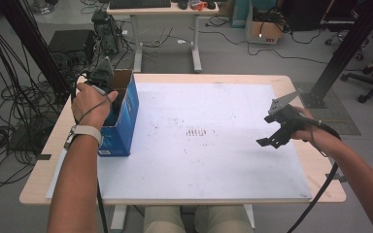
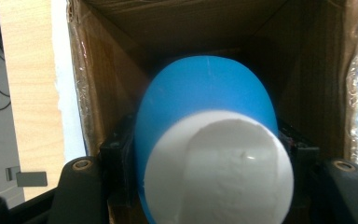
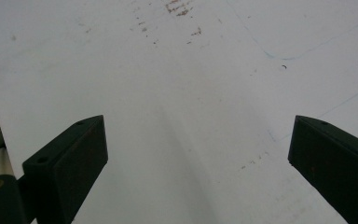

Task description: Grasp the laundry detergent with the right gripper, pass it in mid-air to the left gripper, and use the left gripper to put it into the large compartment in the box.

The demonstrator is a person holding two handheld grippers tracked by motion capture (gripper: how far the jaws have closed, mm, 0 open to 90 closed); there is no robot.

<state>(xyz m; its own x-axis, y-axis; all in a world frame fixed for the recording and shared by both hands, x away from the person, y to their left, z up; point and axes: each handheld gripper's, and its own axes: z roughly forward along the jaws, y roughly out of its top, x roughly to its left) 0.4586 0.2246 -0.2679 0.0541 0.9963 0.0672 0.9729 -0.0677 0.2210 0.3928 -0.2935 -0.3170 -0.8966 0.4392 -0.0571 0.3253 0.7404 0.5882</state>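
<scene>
I hold a blue-and-white object (image 2: 209,140) in the left gripper (image 1: 108,92), its jaws closed against the object's two sides. The object is rounded and blue at the far end and capped in white at the near end; I cannot tell what it is. It sits in the mouth of the open cardboard box (image 1: 126,114), which stands at the left of the desk (image 1: 213,145), and the left gripper view looks past it down the brown interior walls.

The right gripper (image 1: 272,138) hangs over the right part of the desk with its jaws spread wide and nothing between them.

Risks, as I judge them:

1. Slip. The blue surface is smooth and curved, so the jaws bear on only a narrow band of it. A jolt could rotate the object or squeeze it out of the grip.
2. Wall contact. The box is narrow, and the gripper body or the object may catch on a side wall or its loose tape edge while descending.
3. Box displacement. Nothing braces the box. Any sideways push from the left hand (image 1: 91,104) could slide or tip it towards the desk edge.
4. Early release. Opening high lets the rounded object drop, bounce and possibly roll.
</scene>
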